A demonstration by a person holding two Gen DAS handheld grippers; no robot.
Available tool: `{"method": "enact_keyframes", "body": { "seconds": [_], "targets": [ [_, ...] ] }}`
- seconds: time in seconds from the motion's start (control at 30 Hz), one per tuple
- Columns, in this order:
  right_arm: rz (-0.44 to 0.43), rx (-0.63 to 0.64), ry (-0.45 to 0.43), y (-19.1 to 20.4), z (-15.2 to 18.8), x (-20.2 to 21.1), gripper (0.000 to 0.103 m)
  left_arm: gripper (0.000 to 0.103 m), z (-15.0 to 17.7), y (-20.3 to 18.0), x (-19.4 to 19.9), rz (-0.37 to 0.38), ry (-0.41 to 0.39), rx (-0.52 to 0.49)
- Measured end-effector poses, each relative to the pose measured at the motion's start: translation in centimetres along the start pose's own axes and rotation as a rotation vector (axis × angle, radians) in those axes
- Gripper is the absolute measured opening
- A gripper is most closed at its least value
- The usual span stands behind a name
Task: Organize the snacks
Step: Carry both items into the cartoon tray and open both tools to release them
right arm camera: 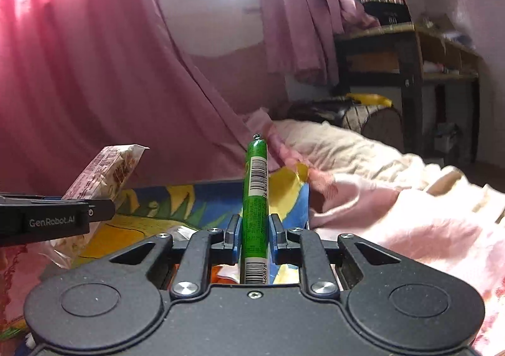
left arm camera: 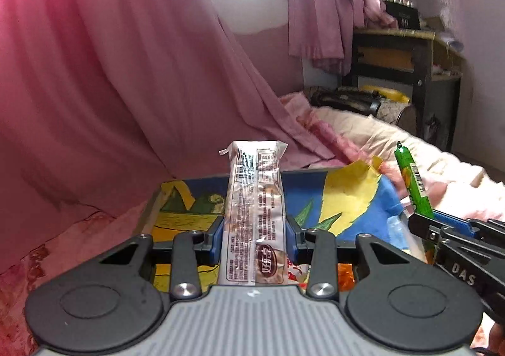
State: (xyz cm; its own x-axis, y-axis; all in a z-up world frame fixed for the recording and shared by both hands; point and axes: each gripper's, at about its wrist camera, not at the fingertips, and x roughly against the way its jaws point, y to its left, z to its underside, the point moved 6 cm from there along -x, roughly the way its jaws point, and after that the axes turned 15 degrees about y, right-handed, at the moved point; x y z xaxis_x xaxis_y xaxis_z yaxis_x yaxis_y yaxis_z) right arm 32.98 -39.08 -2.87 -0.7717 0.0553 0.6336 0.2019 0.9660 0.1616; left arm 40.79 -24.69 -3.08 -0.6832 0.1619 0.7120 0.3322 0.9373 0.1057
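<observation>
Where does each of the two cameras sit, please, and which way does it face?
Left wrist: on the left tool, facing along the white packet it grips, toward the pink curtain.
Right wrist: on the right tool, facing along its green stick, toward the bed.
Shared: each shows the other tool, the colourful box, curtain, shelf.

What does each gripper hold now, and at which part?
Left gripper: white snack packet, lower half. Right gripper: green sausage stick, lower half.

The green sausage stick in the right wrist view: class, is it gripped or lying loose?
Gripped. The green sausage stick stands between the right gripper's fingers, pads against both sides.
</observation>
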Motion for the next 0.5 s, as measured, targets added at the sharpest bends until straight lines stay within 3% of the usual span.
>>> {"method": "enact_keyframes", "body": {
  "seconds": [0.27, 0.5],
  "targets": [
    [-0.012, -0.022, 0.061, -0.8, 0.4, -3.8, 0.019, 0.041, 0.4, 0.3, -4.8, -0.016, 0.077, 0.013],
    [-0.027, -0.032, 0.133, -1.1, 1.2, -5.7, 0.019, 0.041, 1.0, 0.0, -6.4, 0.002, 0.108, 0.020]
  ]
}}
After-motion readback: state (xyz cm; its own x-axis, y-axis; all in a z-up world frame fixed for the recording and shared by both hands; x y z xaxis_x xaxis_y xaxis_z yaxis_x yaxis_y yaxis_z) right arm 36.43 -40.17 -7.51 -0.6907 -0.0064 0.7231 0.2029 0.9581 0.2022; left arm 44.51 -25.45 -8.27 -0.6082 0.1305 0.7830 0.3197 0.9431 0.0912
